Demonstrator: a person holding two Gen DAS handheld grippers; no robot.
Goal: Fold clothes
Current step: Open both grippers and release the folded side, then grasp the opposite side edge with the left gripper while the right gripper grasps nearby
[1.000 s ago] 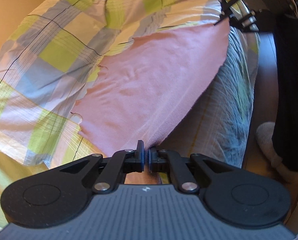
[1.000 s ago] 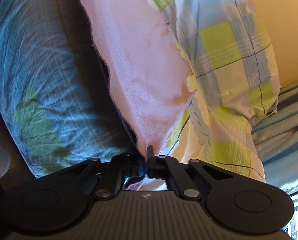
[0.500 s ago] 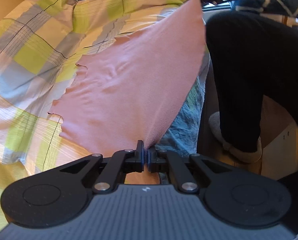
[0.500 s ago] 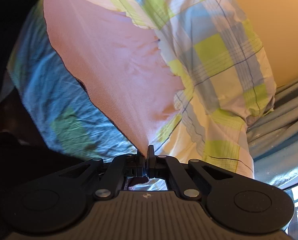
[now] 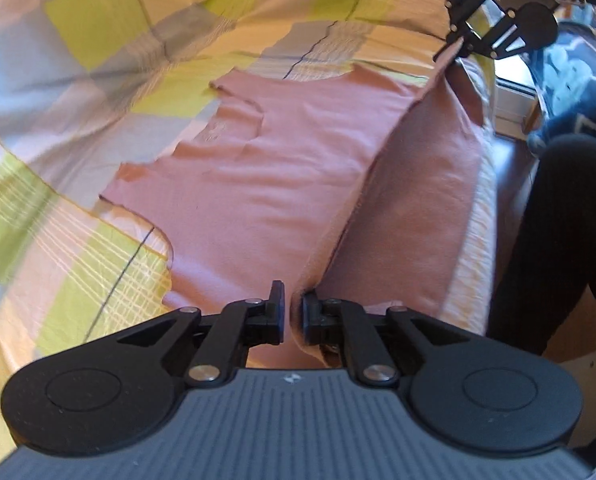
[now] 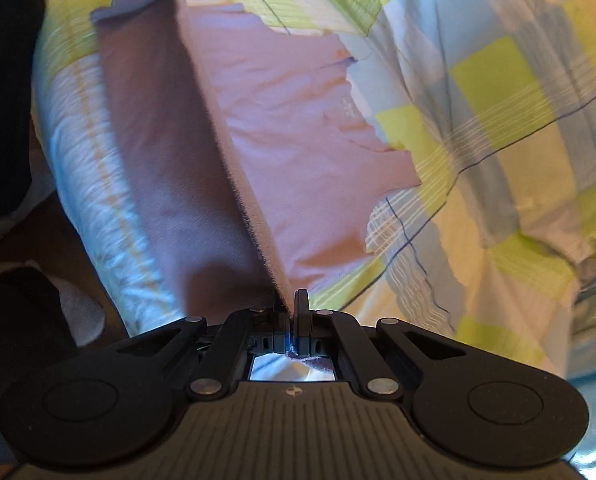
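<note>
The pink garment (image 5: pixel 282 184), held up taut a moment ago, now lies spread on the checked bedding (image 5: pixel 98 80), its near edge draped over the side; the left gripper (image 5: pixel 292 312) and right gripper (image 6: pixel 292 312) each pinch a hem corner.

Both grippers are matte black: the left gripper (image 5: pixel 294 312) and right gripper (image 6: pixel 292 312) have ribbed grey bases, round side discs, silver pivot screws. Black trousers (image 5: pixel 557 240).
</note>
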